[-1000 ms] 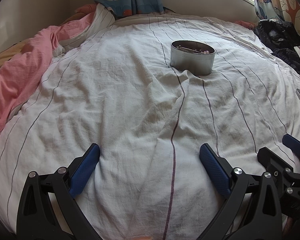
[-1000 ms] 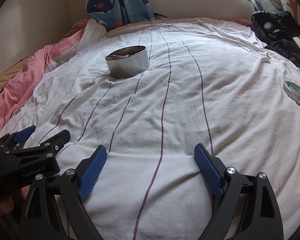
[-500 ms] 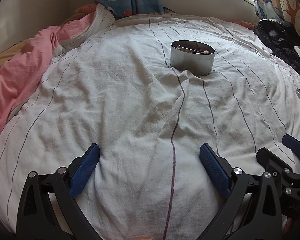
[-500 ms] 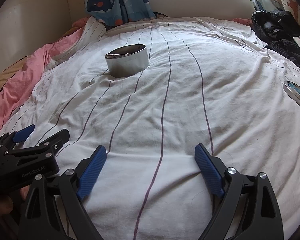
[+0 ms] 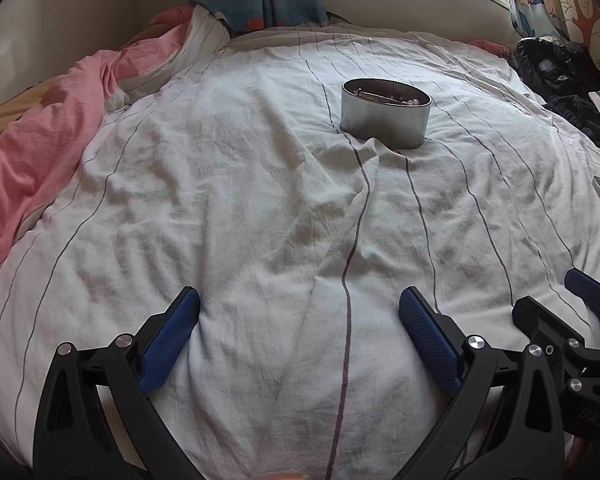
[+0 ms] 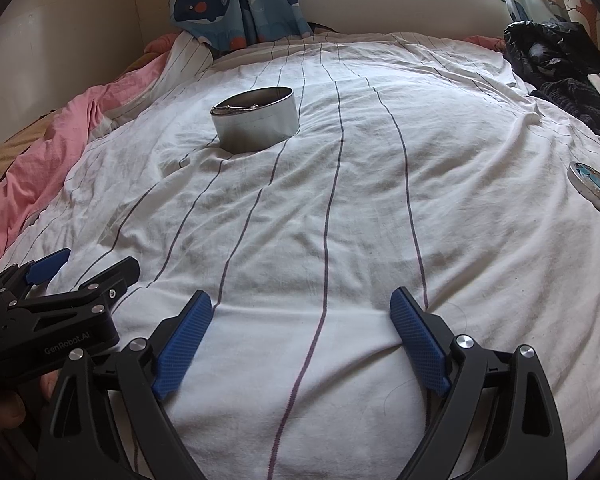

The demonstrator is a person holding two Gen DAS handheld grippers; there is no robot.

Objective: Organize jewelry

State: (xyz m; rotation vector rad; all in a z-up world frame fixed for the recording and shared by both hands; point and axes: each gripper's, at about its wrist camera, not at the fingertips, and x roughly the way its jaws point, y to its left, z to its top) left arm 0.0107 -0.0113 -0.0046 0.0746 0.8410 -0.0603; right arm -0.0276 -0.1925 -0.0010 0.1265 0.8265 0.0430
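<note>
Left wrist view shows almost nothing changed over the last second: the left gripper (image 5: 299, 334) keeps resting low on the white striped bedsheet (image 5: 228, 200), fingers spread, grasping nothing. The round silver metal tin (image 5: 385, 114), holding jewelry, sits at one o'clock, well apart. The right gripper (image 6: 301, 336) is likewise released, with the round decorated tin lid (image 6: 596, 189) at three o'clock. The pause suggests sorting is done, or closing comes next.

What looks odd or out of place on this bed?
The metal tin sits tilted in the rumpled striped sheet, with jewelry poking above its rim. Its round lid lies far off at the bed's right edge. Nothing looks spilled or damaged.
</note>
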